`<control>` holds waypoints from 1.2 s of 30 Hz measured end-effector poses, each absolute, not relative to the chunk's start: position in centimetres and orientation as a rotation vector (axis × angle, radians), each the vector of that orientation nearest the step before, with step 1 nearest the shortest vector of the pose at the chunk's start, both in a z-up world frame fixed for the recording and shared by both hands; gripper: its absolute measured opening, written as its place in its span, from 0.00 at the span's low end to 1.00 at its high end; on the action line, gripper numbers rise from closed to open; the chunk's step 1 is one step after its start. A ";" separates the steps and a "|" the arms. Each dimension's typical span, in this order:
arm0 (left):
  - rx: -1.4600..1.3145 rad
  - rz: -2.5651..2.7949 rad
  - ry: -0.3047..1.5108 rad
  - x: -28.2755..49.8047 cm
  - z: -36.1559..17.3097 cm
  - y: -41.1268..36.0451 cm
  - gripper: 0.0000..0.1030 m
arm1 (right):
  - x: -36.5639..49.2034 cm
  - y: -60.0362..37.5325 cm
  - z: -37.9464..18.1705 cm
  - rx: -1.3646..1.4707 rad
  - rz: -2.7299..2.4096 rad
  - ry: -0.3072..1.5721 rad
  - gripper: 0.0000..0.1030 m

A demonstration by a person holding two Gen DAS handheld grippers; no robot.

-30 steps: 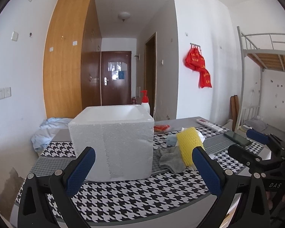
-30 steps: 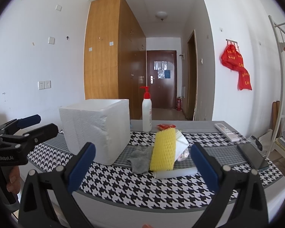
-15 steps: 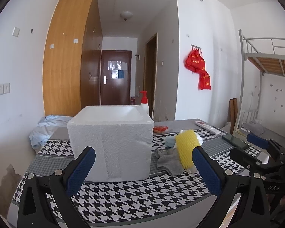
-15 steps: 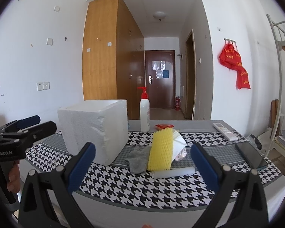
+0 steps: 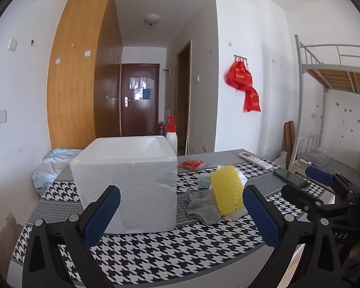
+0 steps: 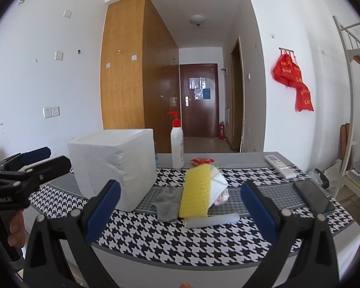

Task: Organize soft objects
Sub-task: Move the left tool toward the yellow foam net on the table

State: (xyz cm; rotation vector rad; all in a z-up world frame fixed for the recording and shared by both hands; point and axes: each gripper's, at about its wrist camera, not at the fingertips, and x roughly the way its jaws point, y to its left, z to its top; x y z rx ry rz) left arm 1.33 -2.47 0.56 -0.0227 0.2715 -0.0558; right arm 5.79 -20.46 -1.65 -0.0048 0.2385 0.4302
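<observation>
- The left hand-held gripper (image 5: 180, 212) hung above the near edge of the worktop (image 5: 156, 252), its jaws wide apart and holding nothing.
- The right hand-held gripper (image 6: 180, 206) did likewise, spread wide and empty, off the worktop's near edge.
- A white foam box (image 5: 127, 180) stood open-topped on the houndstooth cloth, at 11 o'clock from the left gripper.
- A yellow mesh sleeve (image 5: 226, 193) leaned over a pile of soft things at 1 o'clock from the left gripper, just beside the box.
- A grey sock (image 5: 204, 206) lay crumpled against the sleeve's left side, touching it.
- White wrapping (image 6: 218, 187) sat under and behind the sleeve.
- A pump bottle (image 6: 177, 144) stood upright behind the box.
- A phone (image 6: 313, 198) and a remote (image 6: 279, 165) lay at 2 o'clock, well apart from the pile.
</observation>
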 end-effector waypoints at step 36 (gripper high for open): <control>-0.001 -0.216 0.443 10.5 -2.9 -7.3 0.99 | 13.5 -23.7 -5.1 0.013 0.342 0.446 0.98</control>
